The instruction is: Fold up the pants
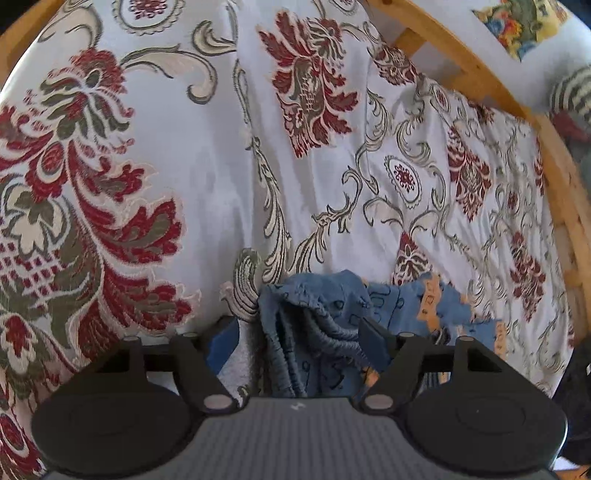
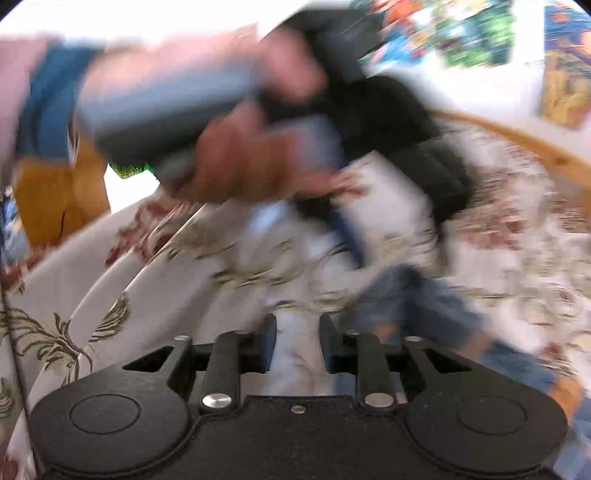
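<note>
The blue patterned pants lie bunched on the flowered bedspread, elastic waistband uppermost. My left gripper is open and points down over them. The waistband folds sit between its spread fingers, and the pads are off the cloth. The right wrist view is blurred. There my right gripper shows a narrow gap between its fingers, with only pale bedspread behind it. The pants lie just right of its fingertips. Above it, a person's hand holds the left gripper.
A curved wooden bed rail runs along the right and far side of the bedspread, also seen as the rail in the right wrist view. Colourful printed cloth and a striped object lie beyond it.
</note>
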Tool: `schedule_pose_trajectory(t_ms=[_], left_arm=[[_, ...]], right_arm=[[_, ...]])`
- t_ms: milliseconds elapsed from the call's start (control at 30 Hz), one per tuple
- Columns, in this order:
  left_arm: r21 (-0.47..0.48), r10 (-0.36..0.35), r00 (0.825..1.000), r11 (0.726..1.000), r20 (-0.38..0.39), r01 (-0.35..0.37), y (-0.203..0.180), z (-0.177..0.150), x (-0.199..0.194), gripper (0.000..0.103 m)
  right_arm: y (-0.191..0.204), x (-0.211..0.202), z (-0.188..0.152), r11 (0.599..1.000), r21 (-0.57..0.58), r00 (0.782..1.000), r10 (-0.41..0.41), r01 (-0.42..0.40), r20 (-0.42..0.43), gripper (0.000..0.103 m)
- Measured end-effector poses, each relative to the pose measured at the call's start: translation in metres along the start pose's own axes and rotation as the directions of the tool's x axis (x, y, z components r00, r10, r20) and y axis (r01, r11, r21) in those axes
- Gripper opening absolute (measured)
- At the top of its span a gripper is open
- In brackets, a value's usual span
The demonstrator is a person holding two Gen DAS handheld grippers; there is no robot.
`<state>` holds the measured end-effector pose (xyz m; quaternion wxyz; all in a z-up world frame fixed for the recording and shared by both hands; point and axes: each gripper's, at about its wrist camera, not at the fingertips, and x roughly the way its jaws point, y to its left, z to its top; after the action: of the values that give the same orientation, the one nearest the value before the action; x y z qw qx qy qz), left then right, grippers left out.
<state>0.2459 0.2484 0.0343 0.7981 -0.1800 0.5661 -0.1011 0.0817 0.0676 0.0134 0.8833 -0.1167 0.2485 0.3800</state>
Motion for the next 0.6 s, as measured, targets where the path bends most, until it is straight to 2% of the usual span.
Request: schedule_pose_trajectory(t_ms=[67,133,167,233,333,467,533,600], left_arm=[[0.005,0.000,1.000,1.000,0.002,0.000,-0.001,-0.001,0.000,0.079],[0.008,-0.004,1.000,1.000,0.001,0.004,-0.002,-0.001,0.000,0.080],[0.010,-0.005,1.000,1.000,0.001,0.005,-0.002,-0.002,0.000,0.081],[0.023,-0.002,1.000,1.000,0.003,0.002,-0.004,-0.004,0.000,0.081],[0.038,-0.007,1.000,0.999,-0.003,0.007,-0.005,-0.009,-0.001,0.082],[0.030,-0.053,0.999,0.998,-0.002,0.053,0.002,-0.012,-0.004,0.084],[0.019,-0.070,0.998,0.997,-0.001,0.070,0.005,-0.011,-0.005,0.085],[0.008,-0.074,0.997,0.997,-0.006,0.074,0.005,-0.010,-0.004,0.086]], right_arm=[[-0.029,-0.015,-0.006,0.991,0.075,0.993,-0.116,0.115,0.012,0.026],[-0.056,-0.011,-0.011,0.962,0.118,0.969,-0.247,0.247,-0.009,0.027],[-0.070,-0.003,-0.014,0.945,0.143,0.956,-0.291,0.294,-0.042,0.027],[-0.086,0.019,-0.016,0.935,0.141,0.945,-0.317,0.325,-0.073,0.027],[-0.079,0.039,-0.013,0.956,0.087,0.958,-0.275,0.282,-0.076,0.023],[-0.039,0.037,-0.003,0.984,-0.019,0.984,-0.175,0.175,-0.013,0.023],[-0.027,0.040,-0.004,0.995,0.004,0.995,-0.097,0.097,-0.027,0.021],[-0.016,0.043,-0.008,0.998,0.016,0.998,-0.063,0.064,-0.030,0.022]])
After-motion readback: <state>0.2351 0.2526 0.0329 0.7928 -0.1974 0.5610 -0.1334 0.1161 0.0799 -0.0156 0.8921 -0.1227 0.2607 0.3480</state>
